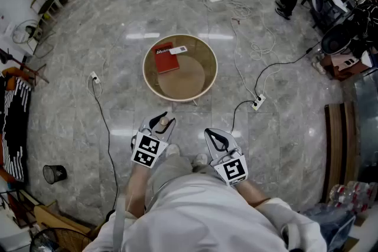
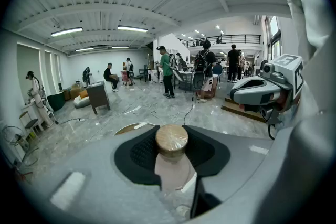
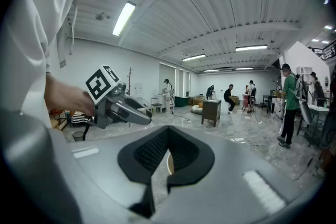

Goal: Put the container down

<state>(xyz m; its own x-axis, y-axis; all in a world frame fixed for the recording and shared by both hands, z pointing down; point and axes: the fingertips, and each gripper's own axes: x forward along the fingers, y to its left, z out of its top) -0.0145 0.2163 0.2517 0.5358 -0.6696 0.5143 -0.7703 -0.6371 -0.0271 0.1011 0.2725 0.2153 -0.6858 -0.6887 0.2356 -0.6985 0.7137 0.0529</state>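
Two forward-pointing grippers: left gripper (image 1: 165, 121) tight around the container (image 2: 171, 164), right gripper (image 1: 211, 134) pinched together, empty.

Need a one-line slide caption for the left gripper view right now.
Left gripper holds a pale container with a brown round lid; right gripper alongside, round table ahead.

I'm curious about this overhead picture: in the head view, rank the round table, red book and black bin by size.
1. Round table.
2. Red book.
3. Black bin, slightly smaller; the book lies nearer the camera, so unsure.
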